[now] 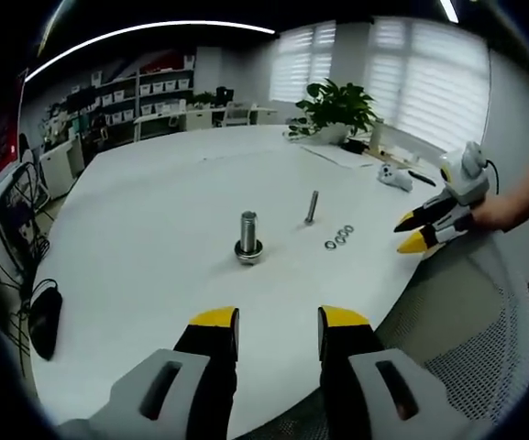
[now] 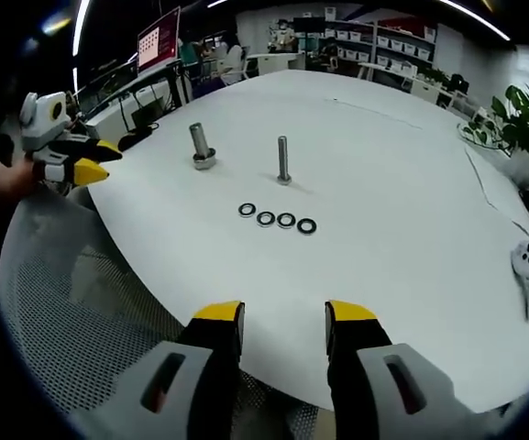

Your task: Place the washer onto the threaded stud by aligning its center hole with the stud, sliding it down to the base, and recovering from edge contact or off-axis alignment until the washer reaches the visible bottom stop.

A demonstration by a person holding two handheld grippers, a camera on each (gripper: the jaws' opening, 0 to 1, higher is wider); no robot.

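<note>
On the white counter (image 2: 383, 238), four washers (image 2: 276, 218) lie flat in a short row, touching or nearly so, just in front of the thin threaded stud (image 2: 283, 159). It stands upright on its head, presumably so a washer can drop straight down the shank to the base. Beside it stands a thicker bolt (image 2: 200, 145), also upright, with what looks like a nut or washer stack at its foot. I judge the row layout is meant to give one washer at a time a clear edge for pickup. All parts look like bare metal: washers as thin dark-centred rings, stud slender, with thread too fine for me to resolve.

My right hand-held gripper (image 2: 284, 325) hovers at the near counter edge, jaws parted wide, nothing between the yellow tips. My left hand-held gripper (image 1: 279, 330) likewise stands agape and empty, facing the thicker bolt. No washer is lifted yet. A mesh chair back (image 2: 71, 302) sits below the counter edge; a potted plant (image 1: 337, 108) stands at the far side.
</note>
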